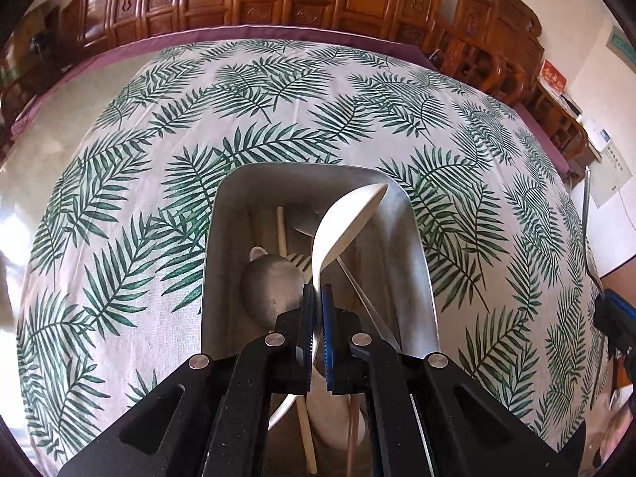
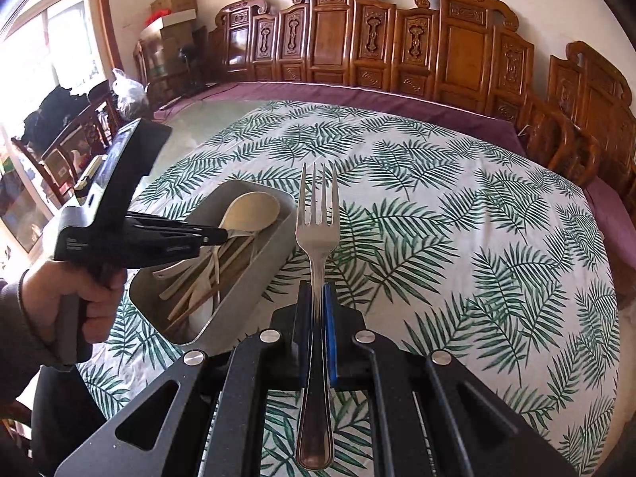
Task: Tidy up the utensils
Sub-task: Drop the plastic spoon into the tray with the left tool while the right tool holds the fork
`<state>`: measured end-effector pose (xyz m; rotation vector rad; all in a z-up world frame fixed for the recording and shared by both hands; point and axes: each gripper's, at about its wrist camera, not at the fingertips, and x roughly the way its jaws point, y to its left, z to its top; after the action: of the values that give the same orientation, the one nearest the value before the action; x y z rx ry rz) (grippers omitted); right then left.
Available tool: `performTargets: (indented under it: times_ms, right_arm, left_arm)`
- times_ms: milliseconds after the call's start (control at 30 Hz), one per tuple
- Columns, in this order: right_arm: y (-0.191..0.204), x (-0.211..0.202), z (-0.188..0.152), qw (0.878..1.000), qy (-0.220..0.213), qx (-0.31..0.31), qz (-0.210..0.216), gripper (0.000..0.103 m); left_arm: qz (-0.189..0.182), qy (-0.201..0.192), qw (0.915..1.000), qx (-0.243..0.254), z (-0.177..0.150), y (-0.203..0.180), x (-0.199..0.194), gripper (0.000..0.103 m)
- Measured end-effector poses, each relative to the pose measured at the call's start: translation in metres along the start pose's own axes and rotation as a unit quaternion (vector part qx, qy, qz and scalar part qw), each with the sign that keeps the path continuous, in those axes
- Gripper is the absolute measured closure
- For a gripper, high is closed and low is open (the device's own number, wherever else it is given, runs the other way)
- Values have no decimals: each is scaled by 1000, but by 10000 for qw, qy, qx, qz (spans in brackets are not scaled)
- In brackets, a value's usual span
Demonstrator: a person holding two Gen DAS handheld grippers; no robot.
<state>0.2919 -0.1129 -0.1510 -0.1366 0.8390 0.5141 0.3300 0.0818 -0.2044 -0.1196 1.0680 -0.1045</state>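
My left gripper is shut on the handle of a cream spoon and holds it over a metal box. The box holds a metal spoon, wooden chopsticks and other utensils. In the right wrist view the left gripper reaches over the box with the cream spoon. My right gripper is shut on a metal fork, tines pointing away, held above the tablecloth to the right of the box.
The table carries a white cloth with green leaf print over a purple cover. Carved wooden chairs line the far side. The right gripper shows at the right edge of the left wrist view.
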Motion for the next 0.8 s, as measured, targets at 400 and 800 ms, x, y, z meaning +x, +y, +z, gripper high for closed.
performTargets:
  times_ms: [400, 800]
  right_arm:
    - [20, 13, 11, 9998, -2, -66, 205, 94]
    - [61, 55, 24, 9983, 156, -97, 546, 95]
  left_arm:
    - [-18, -286, 9996, 25, -1, 14, -29, 96]
    - [354, -651, 9970, 222, -12, 49, -75, 87]
